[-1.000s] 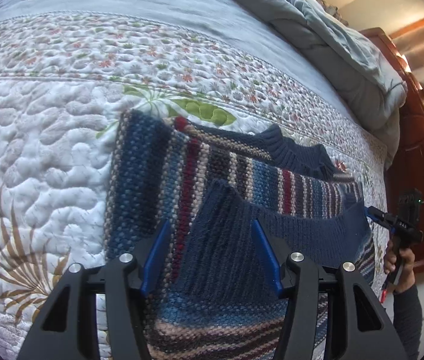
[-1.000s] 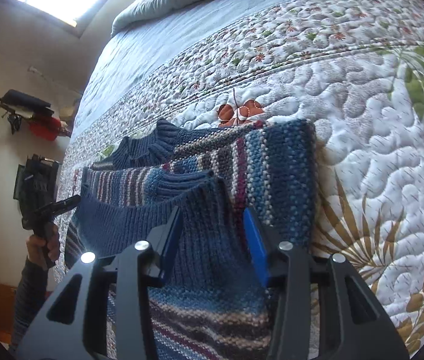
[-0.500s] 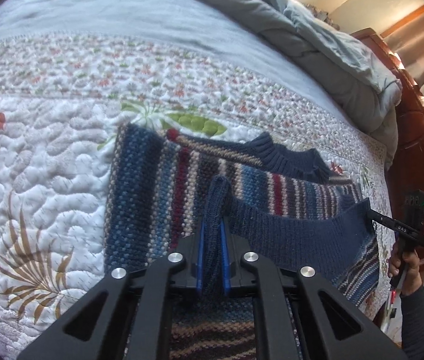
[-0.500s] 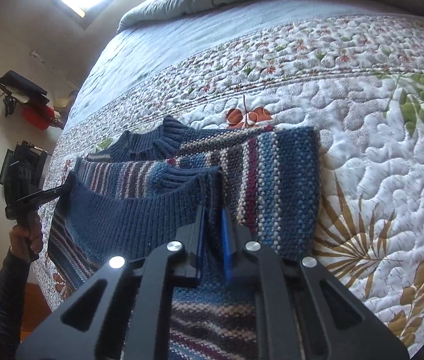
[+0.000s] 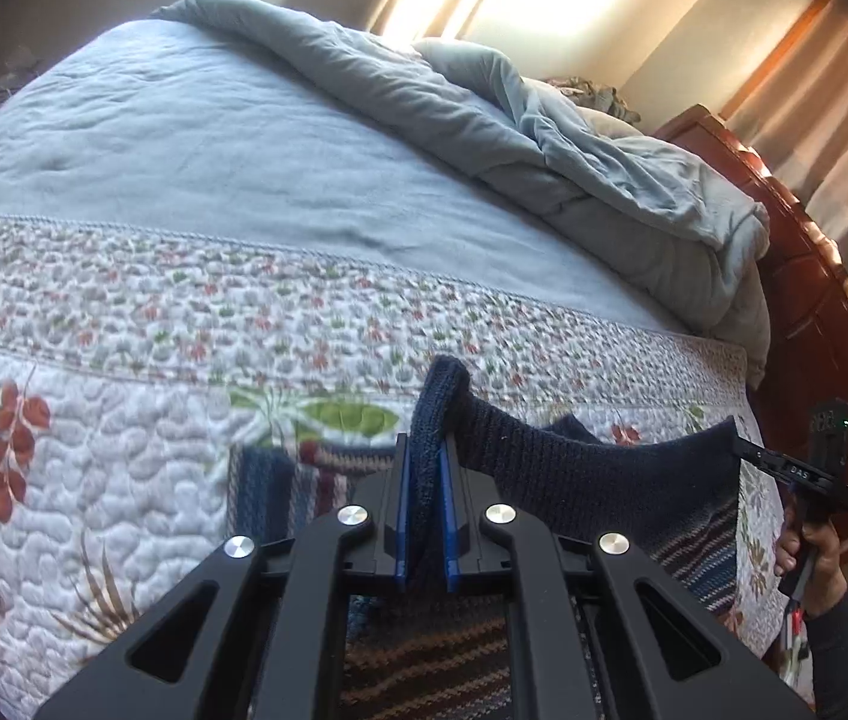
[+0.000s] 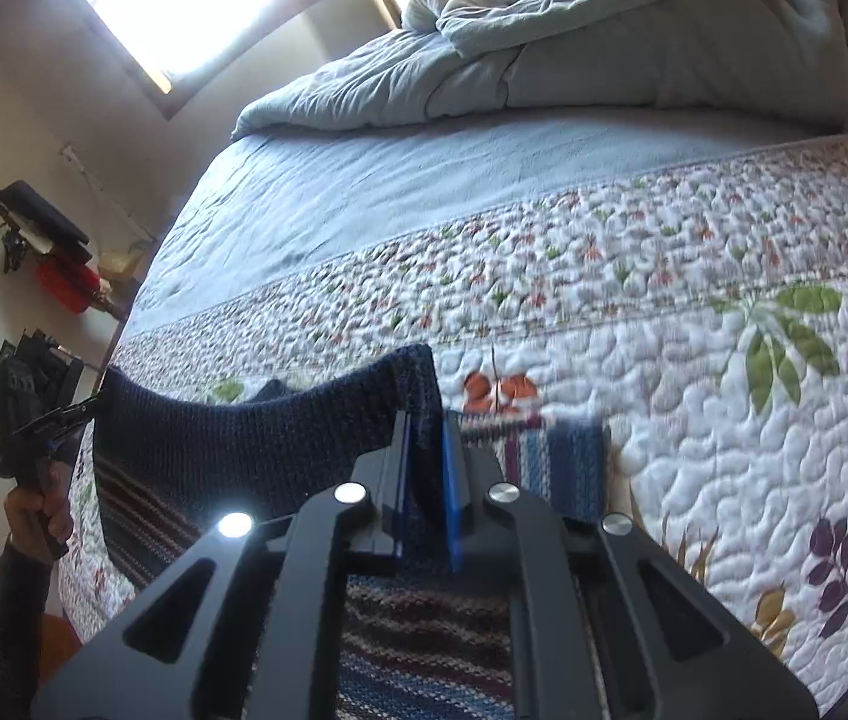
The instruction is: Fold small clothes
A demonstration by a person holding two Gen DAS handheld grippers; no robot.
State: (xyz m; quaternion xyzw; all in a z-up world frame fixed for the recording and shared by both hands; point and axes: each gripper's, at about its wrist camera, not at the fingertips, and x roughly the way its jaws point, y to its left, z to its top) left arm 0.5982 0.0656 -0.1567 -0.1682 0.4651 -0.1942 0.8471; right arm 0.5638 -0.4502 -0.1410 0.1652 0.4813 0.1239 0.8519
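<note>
Our left claw [image 5: 424,516] and right claw [image 6: 426,480] each pinch the sweater [image 5: 574,468] hem, lifted above the quilt [image 5: 124,420].

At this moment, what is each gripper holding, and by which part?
Both hold the striped knit sweater by its navy ribbed hem: left gripper pinches one corner, right gripper the other, with the hem stretched between them, raised above the quilt.

Striped knit sweater, hem lifted

The blue, maroon and beige striped knit sweater [image 5: 544,480] lies on the bed, its navy ribbed hem raised and stretched taut.
</note>
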